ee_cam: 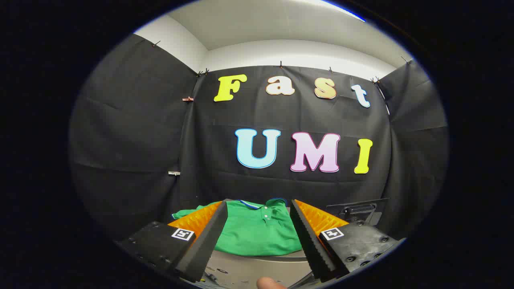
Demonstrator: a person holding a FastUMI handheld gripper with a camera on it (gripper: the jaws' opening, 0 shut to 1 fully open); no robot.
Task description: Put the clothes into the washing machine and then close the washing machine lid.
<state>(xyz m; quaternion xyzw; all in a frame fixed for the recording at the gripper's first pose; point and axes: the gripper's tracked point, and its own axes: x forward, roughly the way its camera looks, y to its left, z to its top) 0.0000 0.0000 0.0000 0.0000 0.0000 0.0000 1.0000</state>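
Gripper: the gripper (259, 208) is held wide open, nothing between its fingers (209, 233), which are pointed forward over the worktop (257, 267).

Shirt: a green polo shirt (257, 235) is laid flat on the worktop just ahead of the fingers, framed in the gap between them. Its collar (263, 202), edged in white and blue, is turned to the far side, toward the black cloth wall; the button placket runs down from it.

Contact: none yet, the fingertips are seen hovering apart from the cloth.

Handling: soft, light and floppy by the look of it, so it can be expected to sag and trail once lifted. Not fragile, not slippery, but nothing stiff to hold on to either.

Where to grab: a bunched fold near the middle of the body or close under the collar is probably the best bet, so that more than one layer gets pinched. An edge or a sleeve would likely leave most of it dangling.

Washer: a dark hinged piece with a handle (355, 210) is seen beyond the right finger; it can't be told for sure whether that's the washing machine lid.

Thumb: a fingertip of the person (269, 283) peeks in below, behind the fingers.

Progress: shirt not picked up yet, so loading and closing are both still to be done.
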